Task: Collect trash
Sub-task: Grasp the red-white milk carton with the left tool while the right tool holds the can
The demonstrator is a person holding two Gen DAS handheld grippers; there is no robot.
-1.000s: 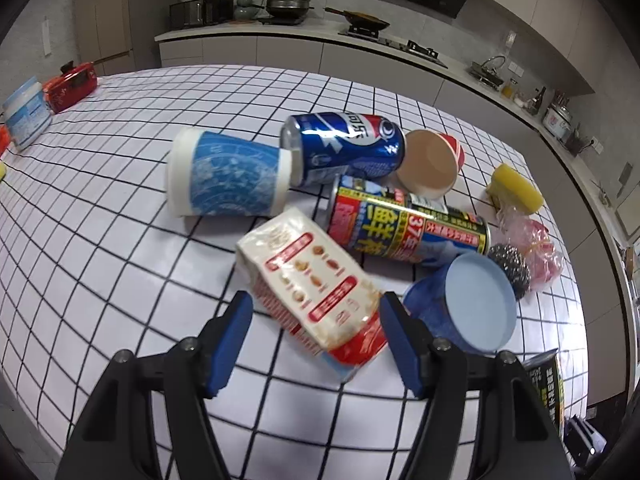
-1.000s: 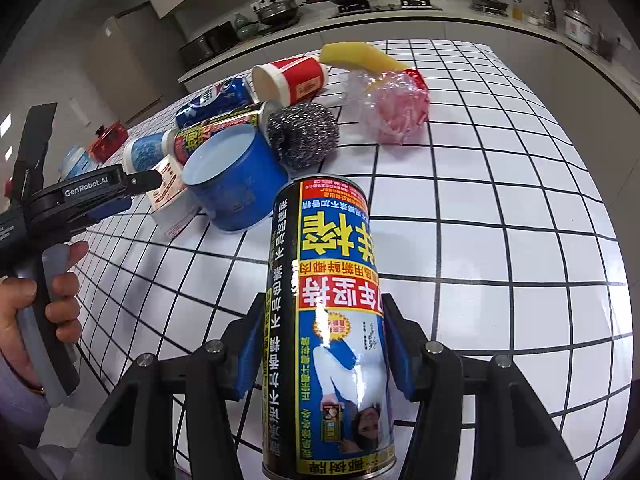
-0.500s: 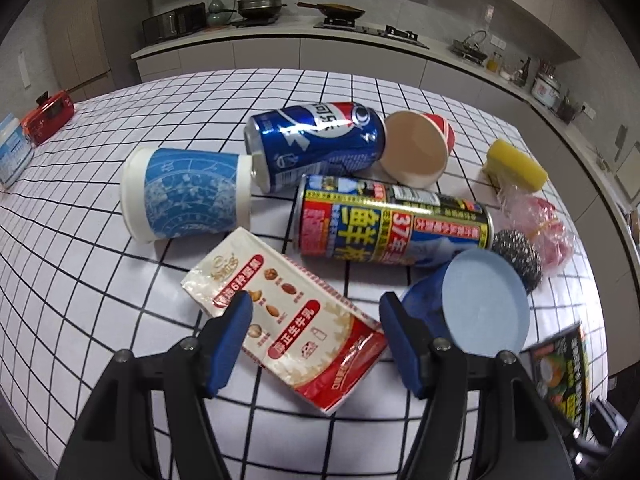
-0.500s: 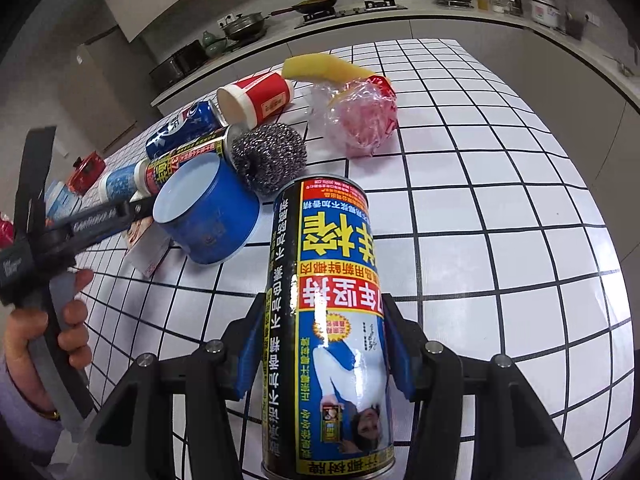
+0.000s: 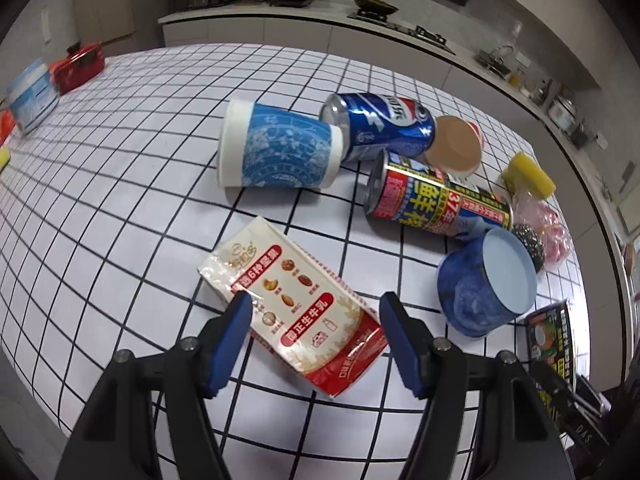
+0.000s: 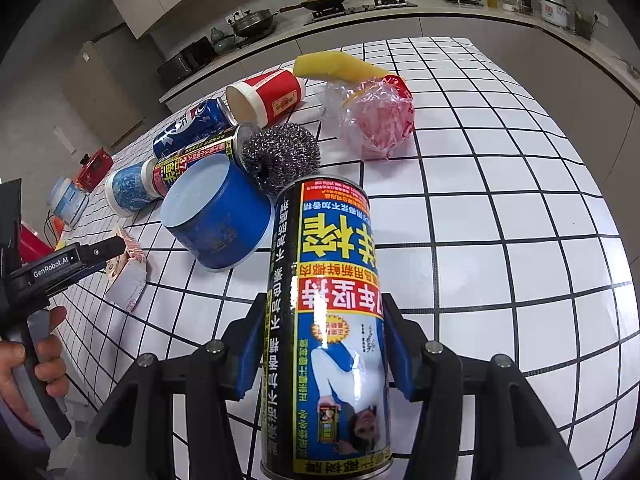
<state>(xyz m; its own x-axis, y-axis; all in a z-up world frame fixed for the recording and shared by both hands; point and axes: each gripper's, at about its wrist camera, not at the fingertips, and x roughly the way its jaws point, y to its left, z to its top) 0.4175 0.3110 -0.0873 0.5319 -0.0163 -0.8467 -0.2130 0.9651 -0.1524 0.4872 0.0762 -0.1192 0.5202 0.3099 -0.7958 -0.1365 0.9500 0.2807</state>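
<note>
Kitchen counters ring our white tiled table with black grid lines (image 5: 120,184), where the trash lies scattered. Going left to right: our left gripper (image 5: 316,306) hangs with its jaws apart, astride the near end of the flat white-and-red foil milk sachet (image 5: 296,308), pads not touching it. We should lower squarely and pinch across its width, since thin foil slips. At two o'clock lies the overturned blue plastic tub (image 5: 486,288). Our right gripper (image 6: 324,344) is clamped on the tall black-and-yellow drink can (image 6: 326,320), lengthwise between its pads.
</note>
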